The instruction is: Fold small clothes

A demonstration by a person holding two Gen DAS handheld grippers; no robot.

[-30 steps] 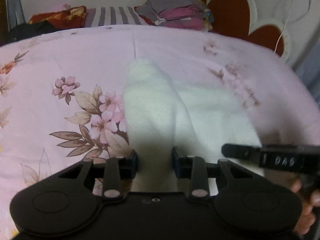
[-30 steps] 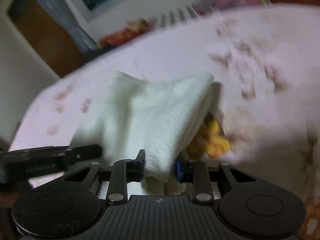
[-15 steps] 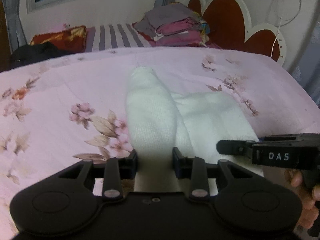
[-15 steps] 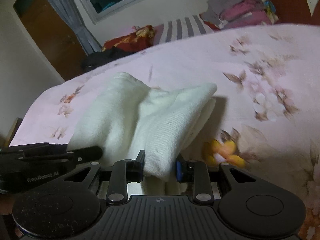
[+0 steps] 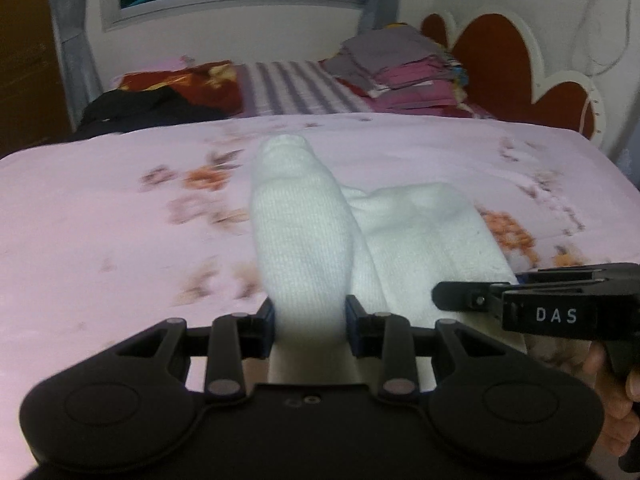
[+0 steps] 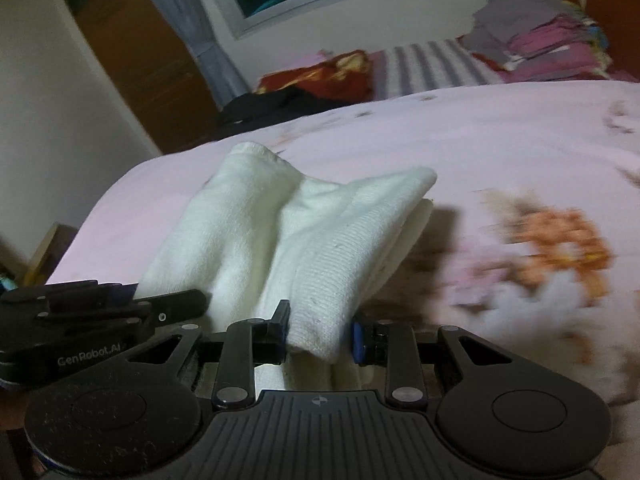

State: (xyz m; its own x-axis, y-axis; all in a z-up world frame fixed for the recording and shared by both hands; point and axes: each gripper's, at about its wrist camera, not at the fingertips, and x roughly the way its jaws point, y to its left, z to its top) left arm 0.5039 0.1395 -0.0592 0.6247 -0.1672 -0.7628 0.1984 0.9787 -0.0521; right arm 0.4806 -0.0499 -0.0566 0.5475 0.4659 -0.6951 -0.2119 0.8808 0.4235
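Note:
A white knit garment (image 5: 304, 232) hangs between both grippers above the pink floral bedspread (image 5: 120, 216). My left gripper (image 5: 310, 320) is shut on one end of it; the cloth rises forward in a rounded tube. My right gripper (image 6: 320, 332) is shut on the other, ribbed end (image 6: 332, 272), and shows at the right of the left wrist view (image 5: 540, 304). The left gripper shows at the left of the right wrist view (image 6: 80, 320). The two grippers are close side by side.
A stack of folded clothes (image 5: 400, 68) sits at the bed's far right by the red headboard (image 5: 496, 60). A striped pillow (image 5: 296, 88), a red cushion (image 5: 180, 80) and dark clothing (image 5: 140, 112) lie along the far edge. A wooden door (image 6: 140, 52) stands left.
Both grippers have lifted and tilted up with the white garment held; more of the far wall and window shows now. Both grips are unchanged.

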